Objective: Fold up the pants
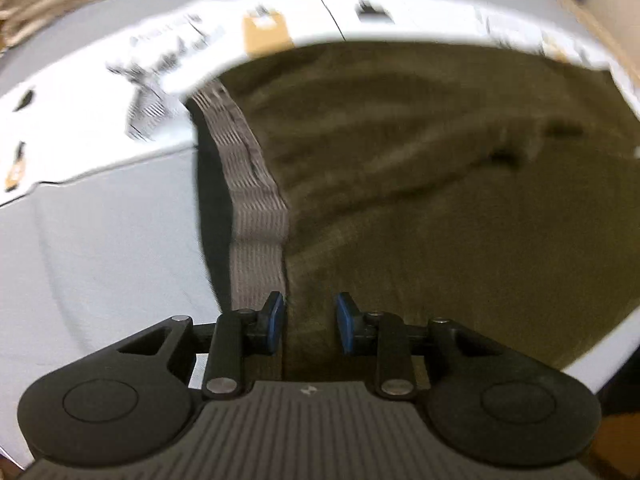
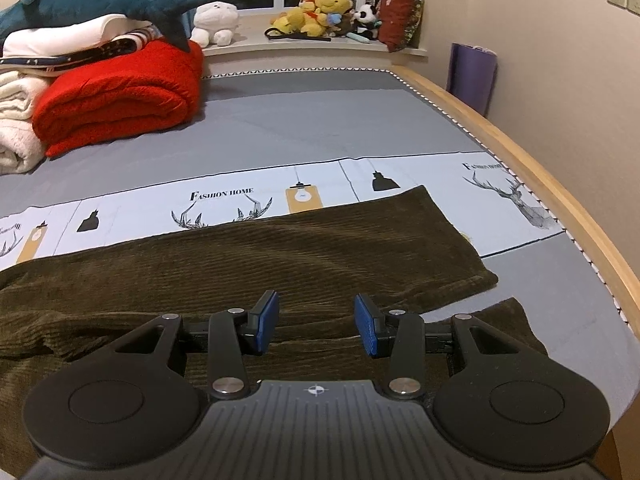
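Dark olive corduroy pants (image 1: 420, 200) lie flat on the bed, their grey ribbed waistband (image 1: 256, 200) running along the left edge in the left wrist view. My left gripper (image 1: 310, 322) points steeply down just beside the waistband. Its blue pads stand a little apart, with fabric showing in the gap and no pad pressing on it. In the right wrist view the pants (image 2: 280, 256) stretch across the sheet with both legs side by side, hems to the right. My right gripper (image 2: 316, 322) hovers open over the near leg with nothing between its fingers.
The bed sheet (image 2: 320, 128) is grey with a white printed band. A folded red blanket (image 2: 120, 100), white bedding and a plush shark (image 2: 100, 4) are stacked at the far left. Plush toys (image 2: 320, 12) line the windowsill. The wooden bed edge (image 2: 560, 188) runs along the right.
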Available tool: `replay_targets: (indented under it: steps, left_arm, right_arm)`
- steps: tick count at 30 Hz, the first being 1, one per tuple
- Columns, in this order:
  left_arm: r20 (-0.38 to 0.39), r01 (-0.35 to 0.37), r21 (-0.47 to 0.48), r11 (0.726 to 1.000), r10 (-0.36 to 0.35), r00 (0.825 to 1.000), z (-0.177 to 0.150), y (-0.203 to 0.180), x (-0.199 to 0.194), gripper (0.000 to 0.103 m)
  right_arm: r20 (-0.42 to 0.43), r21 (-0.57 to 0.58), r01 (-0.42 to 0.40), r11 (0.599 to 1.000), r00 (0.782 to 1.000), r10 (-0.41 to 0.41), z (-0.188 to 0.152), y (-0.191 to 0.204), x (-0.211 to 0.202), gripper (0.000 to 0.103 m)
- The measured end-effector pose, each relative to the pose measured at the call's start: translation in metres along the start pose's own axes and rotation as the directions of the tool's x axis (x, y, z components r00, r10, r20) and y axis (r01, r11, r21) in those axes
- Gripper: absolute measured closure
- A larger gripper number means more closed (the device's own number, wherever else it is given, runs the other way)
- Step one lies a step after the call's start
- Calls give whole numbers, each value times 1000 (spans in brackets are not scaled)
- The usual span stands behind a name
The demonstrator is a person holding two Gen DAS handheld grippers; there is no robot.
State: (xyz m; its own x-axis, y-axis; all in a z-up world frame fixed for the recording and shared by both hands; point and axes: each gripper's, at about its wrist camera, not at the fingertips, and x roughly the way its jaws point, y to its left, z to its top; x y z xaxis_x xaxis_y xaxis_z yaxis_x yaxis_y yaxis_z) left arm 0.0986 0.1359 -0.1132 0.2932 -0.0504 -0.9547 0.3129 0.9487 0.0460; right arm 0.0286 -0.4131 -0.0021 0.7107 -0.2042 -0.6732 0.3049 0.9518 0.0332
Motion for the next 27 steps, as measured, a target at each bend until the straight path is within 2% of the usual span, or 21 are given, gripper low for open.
replay_targets:
  steps: [2, 4, 6, 8, 10, 12, 17, 23, 25, 26, 27]
  left_arm:
    - [-107, -68, 84, 994, 76, 991, -8, -7, 23, 71]
    - [-101, -101, 157, 982, 118, 988, -8, -19, 22, 70]
    - [-79, -100, 116, 988, 110, 991, 1, -18, 10, 70]
    - [6, -73, 68, 995, 72, 997, 12, -17, -11, 69]
    - [80, -44, 4, 999, 44, 996, 24, -13, -27, 62]
    - [137, -26, -56, 998, 33, 990, 34, -9, -38, 57]
    - [220, 3, -158, 987, 32, 975, 59, -1, -48, 57]
    - [335, 46, -239, 970, 38, 941, 87, 2, -58, 57]
    - [348, 56, -262, 963, 41, 936, 97, 7, -62, 59]
    - [346, 62, -273, 960, 37, 938, 102, 10, -61, 66]
    - [336, 77, -290, 954, 27, 941, 109, 14, -59, 79]
  right_arm:
    - [-1, -5, -1, 1000, 1000, 1, 1, 2, 0, 59]
    - [-2, -5, -1, 1000, 1000, 1, 1, 2, 1, 59]
    - [0, -2, -3, 1000, 1000, 3, 1, 2, 1, 59]
    - [4, -1, -5, 1000, 1000, 5, 2, 2, 1, 59]
    - [10, 2, -7, 1000, 1000, 7, 2, 1, 0, 59]
    - [17, 4, -12, 1000, 1000, 12, 3, 1, -1, 59]
    - [41, -14, -12, 1000, 999, 13, 7, 6, 0, 59]
    - [76, -5, -10, 1000, 997, 10, 16, 9, 4, 60]
    - [87, 1, -15, 1000, 996, 15, 20, 10, 5, 60]
    - [93, 3, -16, 1000, 996, 16, 21, 11, 6, 63]
    - [102, 6, -17, 1000, 995, 16, 23, 12, 6, 67]
